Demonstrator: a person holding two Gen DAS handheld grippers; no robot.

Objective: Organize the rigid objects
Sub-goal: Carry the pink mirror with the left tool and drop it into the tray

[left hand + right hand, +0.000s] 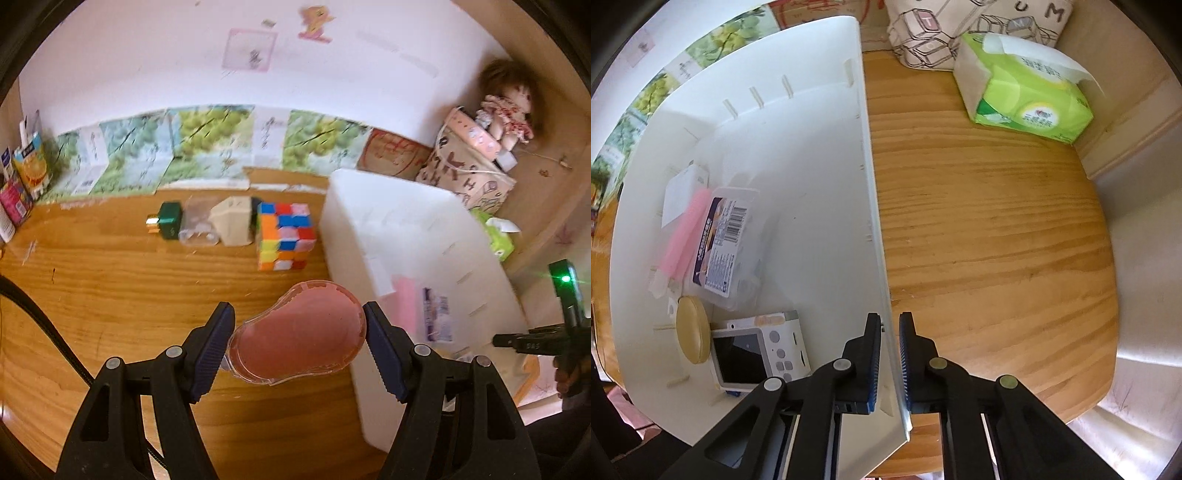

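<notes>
My left gripper (298, 314) is shut on a pink egg-shaped clear case (299, 339), held above the wooden table (110, 295); its pads press on the case's two sides. Behind it lie a colour cube (286, 236), a beige piece (232, 221), a clear case (197, 225) and a green box (168, 220). My right gripper (889, 325) points down and is shut on the side wall of the white box (871, 184), one finger inside, one outside. In the box lie a white camera (761, 350), a tan disc (692, 334), a labelled clear box (726, 251) and a pink strip (683, 236).
A green tissue pack (1027, 96) lies on the table right of the box. A printed tote bag (465, 177) and a doll (506, 110) fill the back right corner. Juice cartons (31, 166) stand at the far left. A black cable (44, 325) crosses the table's left.
</notes>
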